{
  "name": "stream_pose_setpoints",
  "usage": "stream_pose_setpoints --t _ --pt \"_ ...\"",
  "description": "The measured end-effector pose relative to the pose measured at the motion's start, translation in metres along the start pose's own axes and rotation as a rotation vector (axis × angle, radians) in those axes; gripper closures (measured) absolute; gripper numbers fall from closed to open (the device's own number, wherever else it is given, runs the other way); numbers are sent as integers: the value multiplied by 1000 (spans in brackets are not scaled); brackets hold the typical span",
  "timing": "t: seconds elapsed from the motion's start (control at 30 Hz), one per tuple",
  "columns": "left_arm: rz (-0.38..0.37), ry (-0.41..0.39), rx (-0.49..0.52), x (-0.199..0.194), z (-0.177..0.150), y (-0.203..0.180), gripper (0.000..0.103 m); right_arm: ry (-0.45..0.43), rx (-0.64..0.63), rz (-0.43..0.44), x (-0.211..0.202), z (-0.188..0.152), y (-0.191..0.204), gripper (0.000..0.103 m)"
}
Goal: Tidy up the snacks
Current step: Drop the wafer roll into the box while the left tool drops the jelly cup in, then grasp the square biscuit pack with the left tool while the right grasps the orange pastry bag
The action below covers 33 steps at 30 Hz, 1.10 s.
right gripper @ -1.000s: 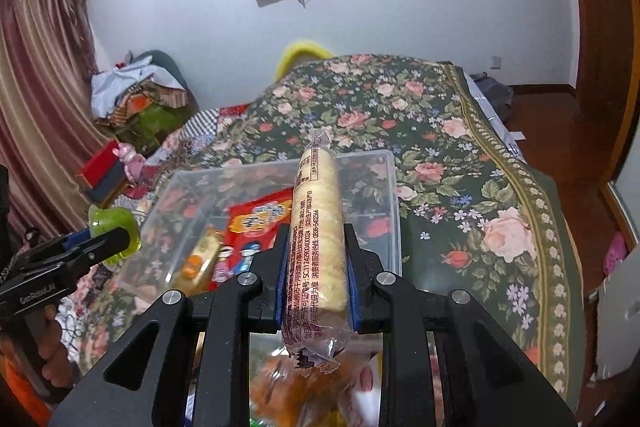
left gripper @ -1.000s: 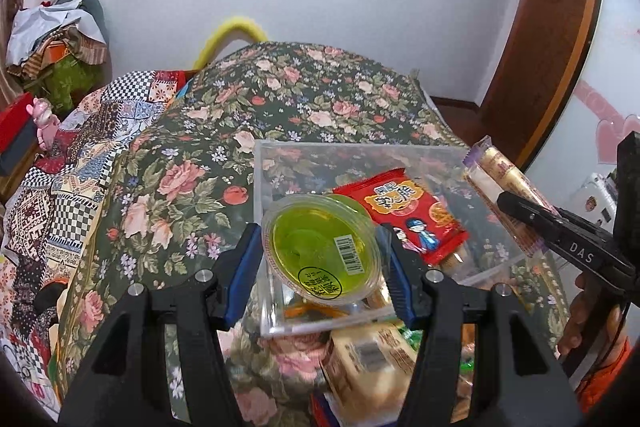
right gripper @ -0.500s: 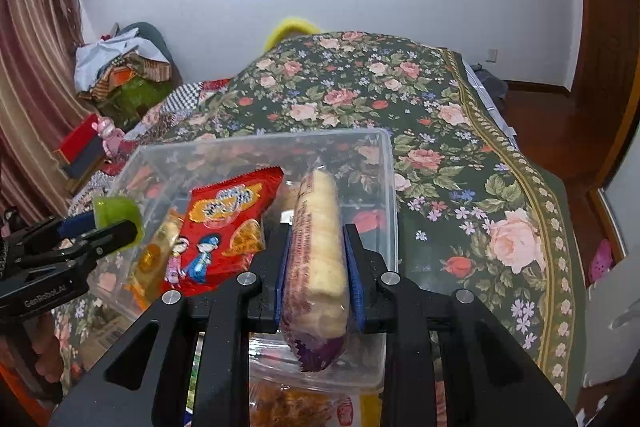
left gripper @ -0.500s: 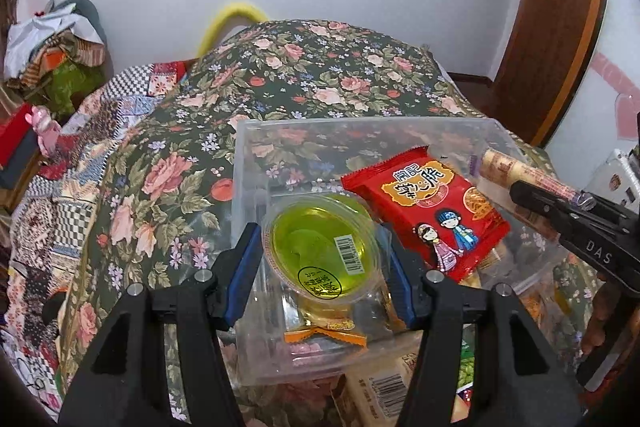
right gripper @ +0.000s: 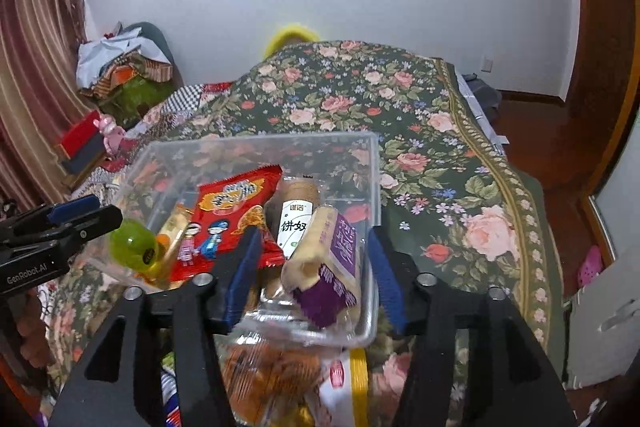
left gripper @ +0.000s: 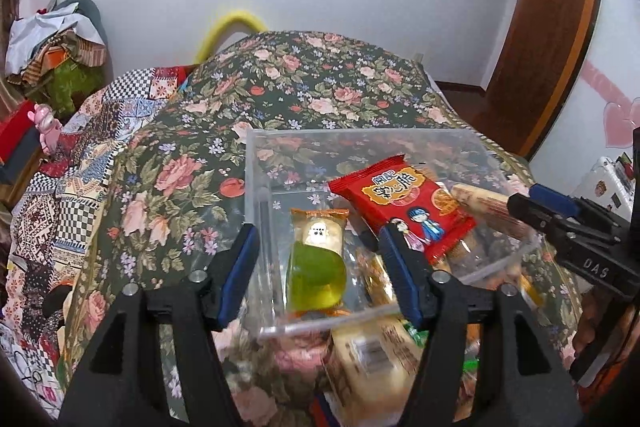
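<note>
Both grippers spread, purple-wrapped roll [right gripper: 320, 267] only in right view

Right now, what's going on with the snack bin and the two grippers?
A person is filling the clear plastic bin on the floral bedspread with snacks. Both grippers are open: the left gripper sits above the green jelly cup, the right gripper above the purple-wrapped biscuit roll. Both lie in the bin beside the red snack packet. More snacks wait in front of the bin.
</note>
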State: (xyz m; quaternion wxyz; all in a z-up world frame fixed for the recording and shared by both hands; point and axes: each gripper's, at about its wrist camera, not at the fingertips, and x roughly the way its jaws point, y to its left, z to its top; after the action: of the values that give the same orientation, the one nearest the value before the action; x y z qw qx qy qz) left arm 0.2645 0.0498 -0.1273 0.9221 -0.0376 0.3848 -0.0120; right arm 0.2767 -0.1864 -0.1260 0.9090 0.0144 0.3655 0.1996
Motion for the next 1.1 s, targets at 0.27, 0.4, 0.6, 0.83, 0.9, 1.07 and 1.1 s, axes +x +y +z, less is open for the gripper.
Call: stream_pose_setpoints --t 0.27,0.4,0.6,0.83,0.9,1.07,1.1 --pt "-15 13 20 -27 -20 -6 27 -42 -30 -5 -42 -9 -2 36" --pt "-47 47 9 -29 -34 -12 23 -26 -44 -9 -48 -22 -1 35" --pt "-51 98 16 -19 -63 -27 23 21 -38 7 -46 -50 2 35" --pt "-52 154 4 1 -78 -35 23 81 2 60 -32 -75 3 35" --pt "-41 163 10 8 -80 -37 23 83 15 73 -28 -75 4 35" --pt "-26 156 10 19 -85 -39 23 104 39 112 -11 -73 8 37" --pt "-30 153 10 20 -85 -38 26 106 41 116 -9 -74 10 37"
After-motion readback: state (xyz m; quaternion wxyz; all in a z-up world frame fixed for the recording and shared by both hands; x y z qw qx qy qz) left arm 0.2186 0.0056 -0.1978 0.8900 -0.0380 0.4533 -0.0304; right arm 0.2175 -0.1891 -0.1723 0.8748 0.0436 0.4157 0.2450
